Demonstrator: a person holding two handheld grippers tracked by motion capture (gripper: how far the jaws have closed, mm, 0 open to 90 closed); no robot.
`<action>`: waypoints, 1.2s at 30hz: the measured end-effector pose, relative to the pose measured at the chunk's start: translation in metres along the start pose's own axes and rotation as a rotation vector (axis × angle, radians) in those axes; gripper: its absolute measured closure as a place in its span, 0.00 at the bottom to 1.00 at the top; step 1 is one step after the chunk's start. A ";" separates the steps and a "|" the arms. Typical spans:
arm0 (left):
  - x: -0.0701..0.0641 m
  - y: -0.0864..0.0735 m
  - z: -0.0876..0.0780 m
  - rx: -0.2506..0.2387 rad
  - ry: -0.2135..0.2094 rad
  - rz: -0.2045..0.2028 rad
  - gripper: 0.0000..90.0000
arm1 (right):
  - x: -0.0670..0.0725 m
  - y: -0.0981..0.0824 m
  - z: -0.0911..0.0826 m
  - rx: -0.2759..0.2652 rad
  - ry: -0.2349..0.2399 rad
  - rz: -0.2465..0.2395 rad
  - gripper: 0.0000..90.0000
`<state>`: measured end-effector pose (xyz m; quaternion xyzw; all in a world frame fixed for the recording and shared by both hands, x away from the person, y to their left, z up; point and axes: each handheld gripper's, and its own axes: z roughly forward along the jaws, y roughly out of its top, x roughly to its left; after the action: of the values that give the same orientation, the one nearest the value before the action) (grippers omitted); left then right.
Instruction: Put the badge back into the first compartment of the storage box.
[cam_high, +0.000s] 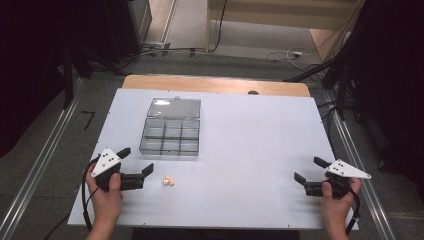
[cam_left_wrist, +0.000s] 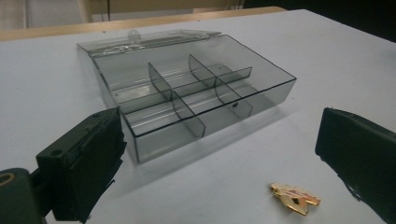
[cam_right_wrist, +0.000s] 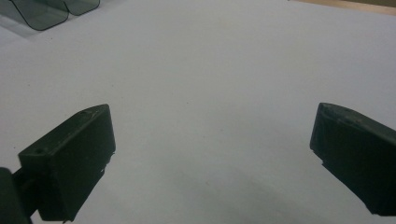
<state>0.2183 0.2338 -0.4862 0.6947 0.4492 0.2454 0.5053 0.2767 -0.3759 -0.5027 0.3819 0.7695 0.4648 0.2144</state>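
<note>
Jaws spread wide, the left hand-held gripper (cam_high: 134, 161) rests on the tabletop (cam_high: 250, 145) with the small gold trinket (cam_left_wrist: 294, 198) just ahead, beside the open divided box (cam_left_wrist: 187, 98), ready to pick; the right hand-held gripper (cam_high: 311, 170) waits wide, well apart.

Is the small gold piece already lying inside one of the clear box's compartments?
No, the small gold piece lies on the white table in front of the clear box, whose compartments look empty.

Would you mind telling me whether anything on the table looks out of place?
One thing: a small gold-coloured piece lies loose on the white table, outside the open clear compartment box, whose compartments look empty. It sits just ahead of the open left gripper. Nothing looks spilled or damaged.
</note>
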 end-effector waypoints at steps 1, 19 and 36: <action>-0.002 0.000 0.001 0.004 -0.009 0.002 0.01 | 0.000 0.000 0.000 0.001 -0.001 0.002 0.00; -0.027 0.003 0.023 0.158 -0.159 -0.006 0.17 | 0.000 0.000 0.002 0.016 -0.010 0.005 0.00; -0.019 -0.005 0.037 0.335 -0.244 -0.094 0.54 | 0.000 0.000 0.003 0.022 -0.014 0.009 0.00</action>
<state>0.2368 0.1997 -0.5027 0.7720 0.4510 0.0575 0.4442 0.2785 -0.3745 -0.5038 0.3911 0.7712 0.4547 0.2134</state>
